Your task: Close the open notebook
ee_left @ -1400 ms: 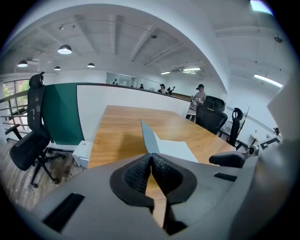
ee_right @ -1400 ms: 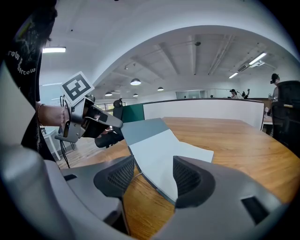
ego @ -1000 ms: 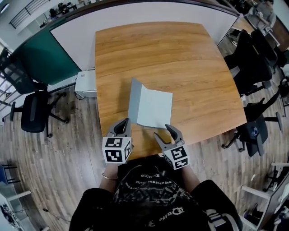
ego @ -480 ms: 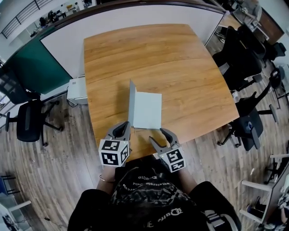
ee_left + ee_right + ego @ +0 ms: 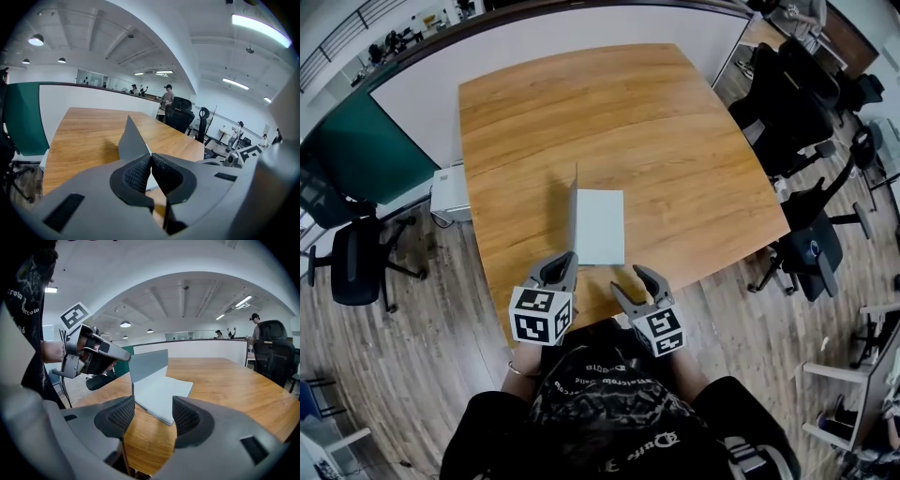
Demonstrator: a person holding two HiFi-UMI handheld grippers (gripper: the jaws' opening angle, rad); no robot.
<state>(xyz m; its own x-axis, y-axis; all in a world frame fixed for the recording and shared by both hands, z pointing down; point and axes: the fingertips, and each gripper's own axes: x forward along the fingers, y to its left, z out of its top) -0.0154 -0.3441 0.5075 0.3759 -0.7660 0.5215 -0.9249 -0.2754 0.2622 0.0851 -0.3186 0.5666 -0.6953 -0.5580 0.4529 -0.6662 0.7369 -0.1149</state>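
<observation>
My head camera looks steeply down from high above the counter [image 5: 675, 141]. Each gripper camera sits low, close behind its own jaws, looking across the wood. All three views share the notebook [image 5: 600, 227]; the right one also sees my left gripper [image 5: 123, 357].

Black printed T-shirt [image 5: 609, 408], thin bracelet [image 5: 517, 370], grey left hand-held gripper [image 5: 568, 257], grey right hand-held gripper [image 5: 628, 279], black-and-white marker cubes [image 5: 542, 315]

One notebook [image 5: 598, 225] and one wooden table [image 5: 581, 103] are in view. There are two grippers, the left gripper [image 5: 565, 259] and the right gripper [image 5: 631, 282], each with one marker cube [image 5: 542, 314], two cubes in all. One white box [image 5: 450, 192] shows. Black office chairs [image 5: 356, 262] number at least four; overlap blurs the exact count.
</observation>
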